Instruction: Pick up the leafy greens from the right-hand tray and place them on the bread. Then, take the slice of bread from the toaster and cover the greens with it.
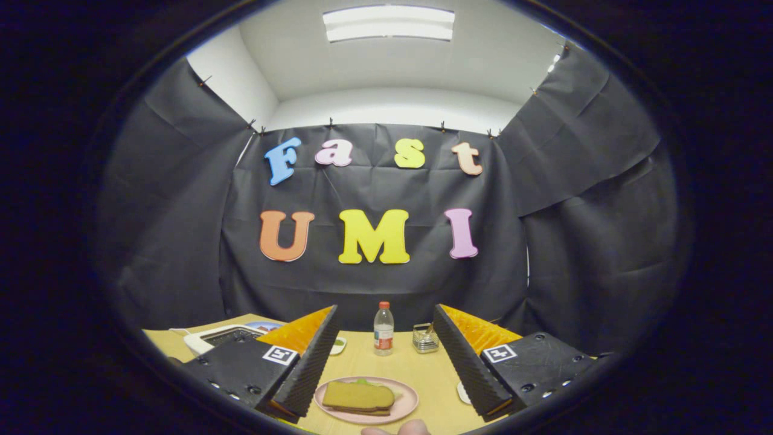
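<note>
Already the top slice of bread point(358, 397) sat over the greens point(364, 382) on the pink plate point(408, 400) — light, soft, best pinched at its edges — between the gripper point(384, 356), fingers spread, empty.

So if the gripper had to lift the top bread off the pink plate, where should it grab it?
Probably by the two long edges of the top bread slice, coming down from above. It lies flat on the pink plate, so only its thin sides offer grip. The gripper is open, with the plate between its fingers.
</note>
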`<state>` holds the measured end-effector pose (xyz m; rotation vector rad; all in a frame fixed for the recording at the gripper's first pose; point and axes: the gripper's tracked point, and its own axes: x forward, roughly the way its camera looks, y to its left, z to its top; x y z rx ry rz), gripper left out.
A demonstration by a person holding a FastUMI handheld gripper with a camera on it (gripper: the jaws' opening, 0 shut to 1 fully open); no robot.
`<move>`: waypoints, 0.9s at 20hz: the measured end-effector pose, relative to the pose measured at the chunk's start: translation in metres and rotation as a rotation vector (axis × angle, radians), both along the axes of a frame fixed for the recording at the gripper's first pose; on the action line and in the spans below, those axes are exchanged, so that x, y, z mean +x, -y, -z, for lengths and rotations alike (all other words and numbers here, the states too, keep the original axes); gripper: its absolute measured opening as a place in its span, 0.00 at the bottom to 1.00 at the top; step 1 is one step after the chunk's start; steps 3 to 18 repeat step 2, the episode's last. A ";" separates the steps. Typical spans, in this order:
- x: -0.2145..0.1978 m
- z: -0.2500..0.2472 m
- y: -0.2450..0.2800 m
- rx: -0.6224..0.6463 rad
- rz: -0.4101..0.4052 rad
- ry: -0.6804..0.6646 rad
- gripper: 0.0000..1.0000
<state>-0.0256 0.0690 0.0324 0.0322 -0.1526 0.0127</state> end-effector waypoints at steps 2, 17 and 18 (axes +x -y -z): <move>0.001 0.007 -0.012 -0.021 -0.014 -0.011 0.95; 0.001 0.007 -0.012 -0.021 -0.014 -0.011 0.95; 0.001 0.007 -0.012 -0.021 -0.014 -0.011 0.95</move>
